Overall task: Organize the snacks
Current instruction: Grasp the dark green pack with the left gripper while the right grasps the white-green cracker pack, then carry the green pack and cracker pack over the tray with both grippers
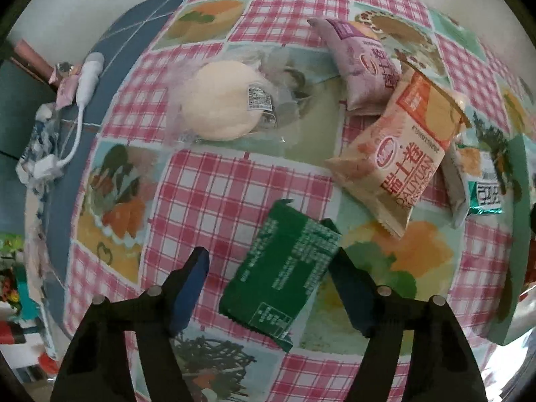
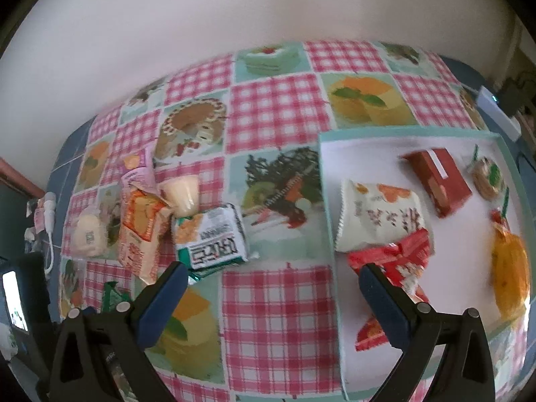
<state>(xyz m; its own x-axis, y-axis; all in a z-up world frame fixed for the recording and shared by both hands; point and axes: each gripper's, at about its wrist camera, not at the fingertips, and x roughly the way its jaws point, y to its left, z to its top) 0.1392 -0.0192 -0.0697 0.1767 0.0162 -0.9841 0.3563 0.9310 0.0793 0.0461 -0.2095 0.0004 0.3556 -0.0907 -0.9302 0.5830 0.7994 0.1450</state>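
Observation:
A dark green snack packet [image 1: 281,274] lies flat on the checked tablecloth [image 1: 234,201]. My left gripper [image 1: 269,256] points down over it and straddles it, open. The packet's right edge meets the right finger [image 1: 348,288], and a gap shows at the left finger [image 1: 191,284]. Beyond it lie a wrapped round bun [image 1: 221,100], a purple packet [image 1: 365,63], an orange roll packet [image 1: 398,157] and a white-teal packet [image 1: 479,181]. My right gripper [image 2: 272,268] hangs open over bare cloth, holding nothing, beside the teal-rimmed white tray [image 2: 330,201].
The tray holds a white-orange packet [image 2: 378,217], a red box [image 2: 439,181], a red packet [image 2: 395,261], an orange bag [image 2: 509,268] and a round cookie pack [image 2: 485,177]. A pale cup [image 2: 181,191] stands among the loose snacks. A white cable [image 1: 87,77] lies at the table's left edge.

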